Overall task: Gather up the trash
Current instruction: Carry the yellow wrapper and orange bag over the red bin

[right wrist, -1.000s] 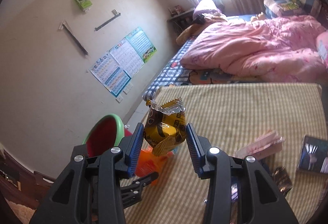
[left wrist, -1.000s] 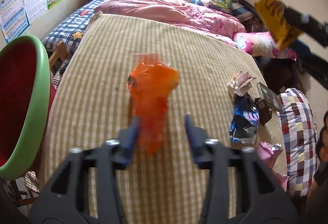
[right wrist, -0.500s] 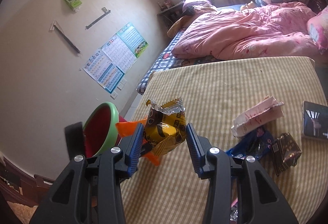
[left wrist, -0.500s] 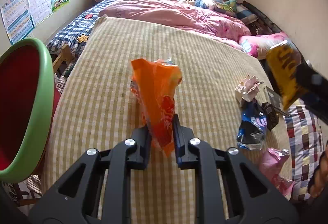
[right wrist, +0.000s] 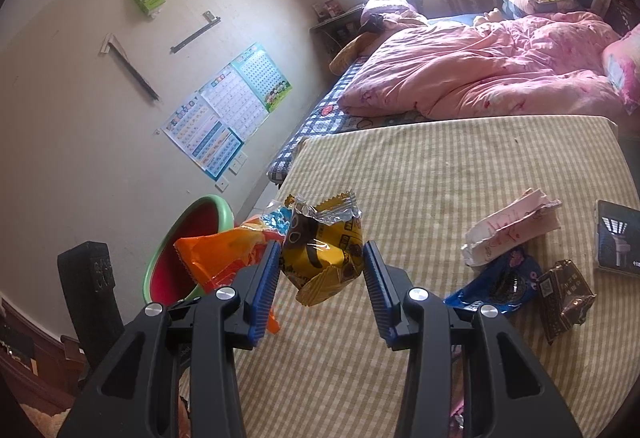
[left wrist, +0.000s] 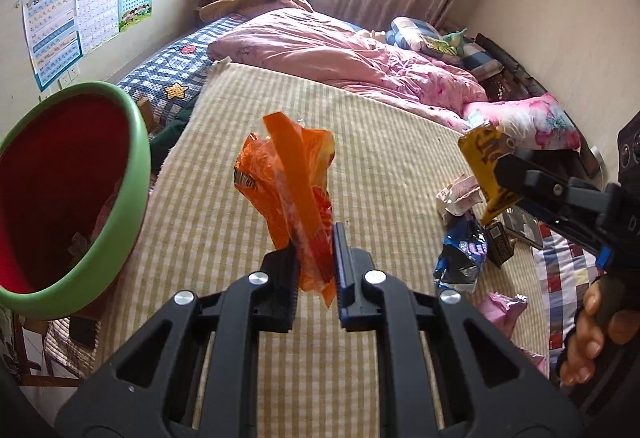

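We pinch the orange wrapper point(left wrist: 298, 197) in our left tongs point(left wrist: 316, 270) and the yellow wrapper point(right wrist: 324, 250) in our right tongs point(right wrist: 320, 278), 2 pieces lifted clear for the green bin point(left wrist: 136, 173) to their left

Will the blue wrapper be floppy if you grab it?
Probably floppy: the blue wrapper lies crumpled and creased. Likely light, since it looks flattened and empty. Its glossy film may be slippery.
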{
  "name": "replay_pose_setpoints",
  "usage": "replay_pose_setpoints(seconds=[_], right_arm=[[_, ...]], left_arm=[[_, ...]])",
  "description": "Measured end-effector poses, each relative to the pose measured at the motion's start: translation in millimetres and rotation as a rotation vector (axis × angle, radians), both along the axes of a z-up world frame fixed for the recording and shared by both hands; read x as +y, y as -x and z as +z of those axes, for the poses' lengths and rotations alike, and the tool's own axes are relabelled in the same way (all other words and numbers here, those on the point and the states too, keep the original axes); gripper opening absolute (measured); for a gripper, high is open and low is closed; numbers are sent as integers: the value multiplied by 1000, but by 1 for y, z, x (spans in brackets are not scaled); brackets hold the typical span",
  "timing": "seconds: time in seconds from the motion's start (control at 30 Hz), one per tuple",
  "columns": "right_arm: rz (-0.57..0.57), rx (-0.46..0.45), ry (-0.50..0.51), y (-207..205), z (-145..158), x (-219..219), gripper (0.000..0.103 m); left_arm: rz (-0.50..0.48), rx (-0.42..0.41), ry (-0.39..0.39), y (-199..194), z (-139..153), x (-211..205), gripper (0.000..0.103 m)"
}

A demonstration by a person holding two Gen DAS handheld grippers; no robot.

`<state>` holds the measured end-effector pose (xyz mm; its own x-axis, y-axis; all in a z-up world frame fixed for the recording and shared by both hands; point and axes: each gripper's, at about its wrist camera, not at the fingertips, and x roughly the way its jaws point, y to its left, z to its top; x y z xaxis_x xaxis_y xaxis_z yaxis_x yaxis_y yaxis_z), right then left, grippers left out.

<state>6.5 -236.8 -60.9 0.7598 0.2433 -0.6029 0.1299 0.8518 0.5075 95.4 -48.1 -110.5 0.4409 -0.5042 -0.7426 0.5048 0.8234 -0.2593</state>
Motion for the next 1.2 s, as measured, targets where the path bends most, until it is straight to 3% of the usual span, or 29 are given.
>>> replay_pose_setpoints(seconds=[1.2], right_arm=[[99, 5, 68, -35, 5, 92, 41]], left_arm=[[104, -89, 37, -15, 29, 93, 14]])
